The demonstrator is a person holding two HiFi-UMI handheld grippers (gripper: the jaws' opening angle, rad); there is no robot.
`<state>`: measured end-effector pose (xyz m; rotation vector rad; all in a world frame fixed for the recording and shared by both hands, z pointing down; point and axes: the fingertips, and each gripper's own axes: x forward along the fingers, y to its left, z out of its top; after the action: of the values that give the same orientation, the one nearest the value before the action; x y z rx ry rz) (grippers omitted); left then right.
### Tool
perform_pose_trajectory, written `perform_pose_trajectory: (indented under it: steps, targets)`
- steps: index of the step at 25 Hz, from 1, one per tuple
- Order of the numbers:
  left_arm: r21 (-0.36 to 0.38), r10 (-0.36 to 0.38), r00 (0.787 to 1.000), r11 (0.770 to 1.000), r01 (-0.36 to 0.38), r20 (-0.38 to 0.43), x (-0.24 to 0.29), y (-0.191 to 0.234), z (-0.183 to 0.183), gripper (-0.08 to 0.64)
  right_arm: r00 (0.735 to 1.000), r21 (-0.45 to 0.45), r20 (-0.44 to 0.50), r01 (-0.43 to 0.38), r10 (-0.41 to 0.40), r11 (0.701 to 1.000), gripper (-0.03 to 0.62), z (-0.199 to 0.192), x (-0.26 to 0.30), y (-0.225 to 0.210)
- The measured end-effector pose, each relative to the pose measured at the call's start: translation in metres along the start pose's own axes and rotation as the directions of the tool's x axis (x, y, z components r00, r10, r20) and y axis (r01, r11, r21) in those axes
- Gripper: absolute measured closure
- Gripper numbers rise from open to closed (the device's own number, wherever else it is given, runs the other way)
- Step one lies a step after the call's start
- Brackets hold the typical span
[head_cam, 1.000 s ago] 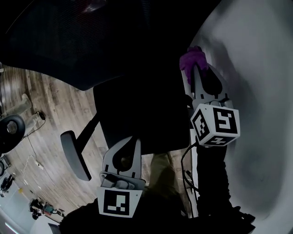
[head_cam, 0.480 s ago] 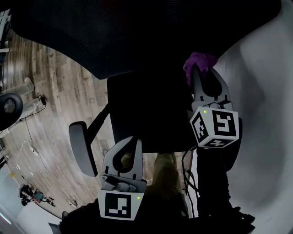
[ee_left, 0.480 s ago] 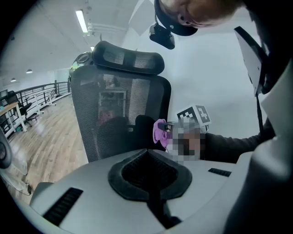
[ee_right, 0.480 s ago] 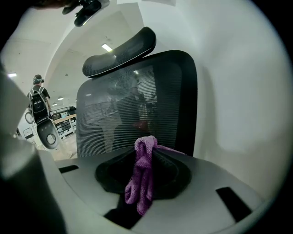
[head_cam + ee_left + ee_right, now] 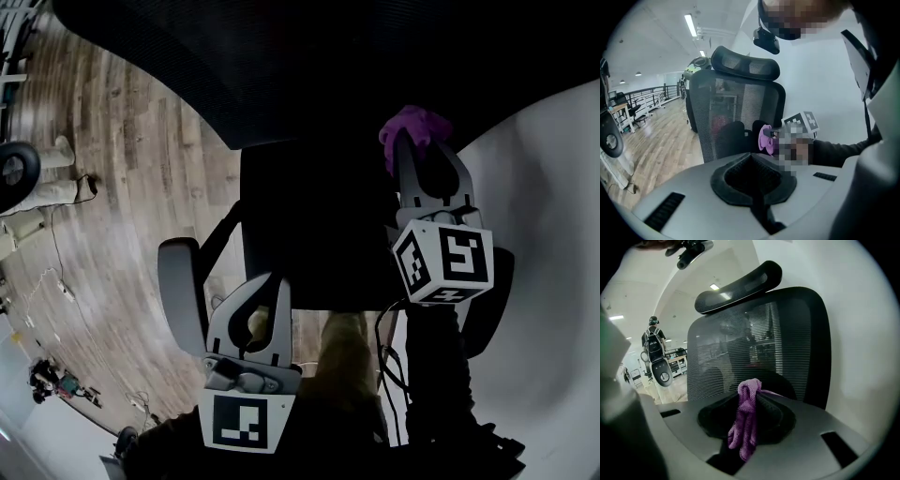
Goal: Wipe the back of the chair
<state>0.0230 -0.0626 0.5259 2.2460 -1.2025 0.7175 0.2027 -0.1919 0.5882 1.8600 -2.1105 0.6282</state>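
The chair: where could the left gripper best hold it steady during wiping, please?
Probably the armrest: a long, narrow pad beside the left gripper. Come from above with the jaws spanning its narrow width; they are shut now, so open first.

Left gripper (image 5: 751,165) (jaws together, empty) faces the mesh chair back (image 5: 736,112), purple cloth (image 5: 765,138) beside.

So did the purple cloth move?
Yes. Head view: the purple cloth in the right gripper has closed in on the dark edge of the chair back.

Purple cloth (image 5: 745,427), black mesh chair back (image 5: 740,343) — floor (image 5: 112,187) seemingly brown wood-grain
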Motion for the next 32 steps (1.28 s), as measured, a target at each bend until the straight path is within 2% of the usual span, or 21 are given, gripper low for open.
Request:
perform_pose_trajectory:
  steps: [32]
  targets:
    - [-0.125,0.126,0.992,0.984,-0.124,0.006,-0.044,0.119,-0.022,0.554,0.979,-0.07,-0.071,-0.198,0.193,0.978,0.503,-0.015,0.065,0.163]
